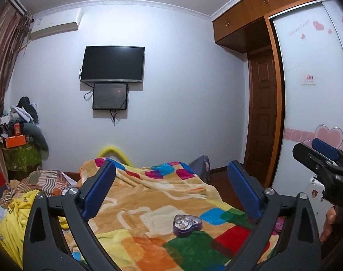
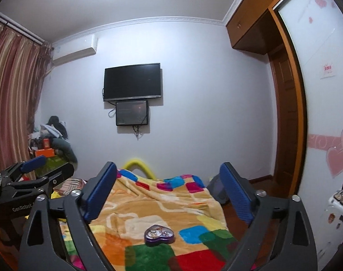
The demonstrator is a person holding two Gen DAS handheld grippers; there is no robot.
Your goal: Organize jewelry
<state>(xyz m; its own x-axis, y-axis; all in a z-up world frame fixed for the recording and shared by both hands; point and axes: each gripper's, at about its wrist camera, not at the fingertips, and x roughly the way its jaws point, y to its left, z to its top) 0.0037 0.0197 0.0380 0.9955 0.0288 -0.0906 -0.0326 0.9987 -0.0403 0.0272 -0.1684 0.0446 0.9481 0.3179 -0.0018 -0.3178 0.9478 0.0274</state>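
A purple heart-shaped tin (image 1: 187, 225) lies open on the patchwork blanket (image 1: 148, 198), with rings and other small jewelry inside. It also shows in the right wrist view (image 2: 159, 234). My left gripper (image 1: 171, 187) is open and empty, held above the bed behind the tin. My right gripper (image 2: 169, 187) is open and empty too, held at a similar height. The right gripper shows at the right edge of the left wrist view (image 1: 318, 155). The left gripper shows at the left edge of the right wrist view (image 2: 38, 169).
The blanket (image 2: 162, 203) covers a bed with yellow clothes (image 1: 11, 216) at its left. A pile of clothes and orange boxes (image 1: 15, 135) stands in the far left corner. A wardrobe door (image 1: 315, 90) and a small white cabinet (image 2: 338, 205) are on the right.
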